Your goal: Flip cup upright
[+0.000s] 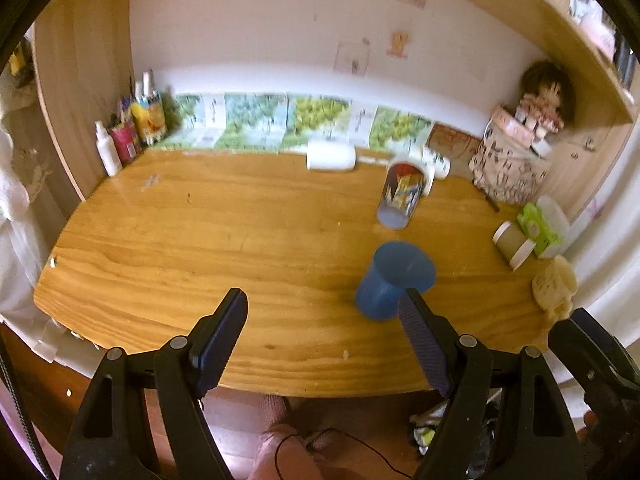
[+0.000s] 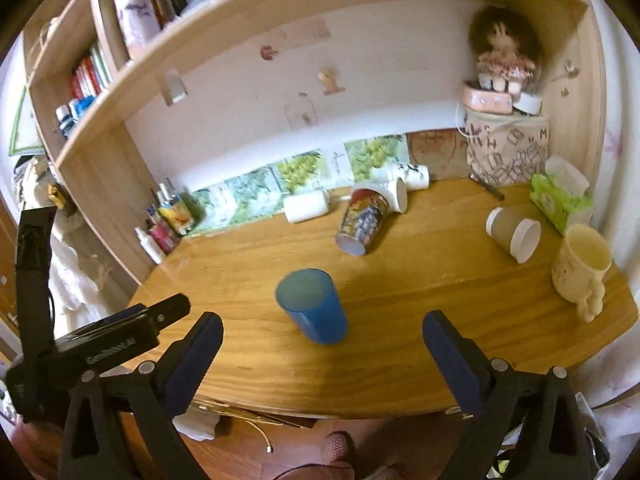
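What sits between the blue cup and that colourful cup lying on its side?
Nothing: only bare wooden desk between the blue cup and the colourful cup, seen in both views.

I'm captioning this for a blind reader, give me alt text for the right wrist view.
A blue cup stands upright on a wooden desk, just ahead of the open right gripper. Behind it a printed cup and a brown paper cup lie on their sides, and a cream mug stands at the right.

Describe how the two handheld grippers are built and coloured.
Both the left gripper and right gripper are black plastic clamp-style frames with silver rivets and triangular cut-outs. Their jaws carry dark blue ribbed pads. White lettering marks the left gripper's side, seen from the right wrist.
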Available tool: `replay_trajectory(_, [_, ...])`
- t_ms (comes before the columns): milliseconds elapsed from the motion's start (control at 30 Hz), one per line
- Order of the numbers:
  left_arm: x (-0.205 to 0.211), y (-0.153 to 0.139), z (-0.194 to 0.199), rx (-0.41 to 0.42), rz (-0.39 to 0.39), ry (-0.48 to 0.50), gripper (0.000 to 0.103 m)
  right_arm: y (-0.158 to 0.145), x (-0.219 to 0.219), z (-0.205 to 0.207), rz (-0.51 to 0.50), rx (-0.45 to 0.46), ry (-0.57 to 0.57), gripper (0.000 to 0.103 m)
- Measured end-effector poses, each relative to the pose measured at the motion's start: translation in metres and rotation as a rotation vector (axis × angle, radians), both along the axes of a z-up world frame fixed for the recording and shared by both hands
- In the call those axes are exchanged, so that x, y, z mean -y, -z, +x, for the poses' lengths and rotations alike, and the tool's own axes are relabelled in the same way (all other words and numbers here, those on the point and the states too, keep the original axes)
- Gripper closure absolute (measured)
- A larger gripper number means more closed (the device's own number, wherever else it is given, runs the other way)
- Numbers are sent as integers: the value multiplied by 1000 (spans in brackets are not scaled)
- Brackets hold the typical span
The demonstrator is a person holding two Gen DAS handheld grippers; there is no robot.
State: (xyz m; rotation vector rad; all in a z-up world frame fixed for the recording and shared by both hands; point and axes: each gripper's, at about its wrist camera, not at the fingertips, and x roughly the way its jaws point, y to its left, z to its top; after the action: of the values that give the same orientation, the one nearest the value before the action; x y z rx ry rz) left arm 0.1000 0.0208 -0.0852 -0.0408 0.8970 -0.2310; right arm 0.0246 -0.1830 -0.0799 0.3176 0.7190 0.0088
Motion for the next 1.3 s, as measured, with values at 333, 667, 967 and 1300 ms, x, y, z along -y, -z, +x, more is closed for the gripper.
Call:
replay_trajectory(333, [-9,-51,-41,270,42,-107,14,-38,-27,-30,-92,147,-47,3])
replay_trajectory(667, [-10,-72,-70,428,-3,-120,2,-58,-27,-65,-151,293,22,3])
replay_trajectory(967, [4,-73,-83,461,35,-107,2,-67,-21,-86,-198,384,89,3])
replay_trajectory(1300, [17,-77,-92,510,72,-87,2,-64,-14,-86,-177,375,74,3])
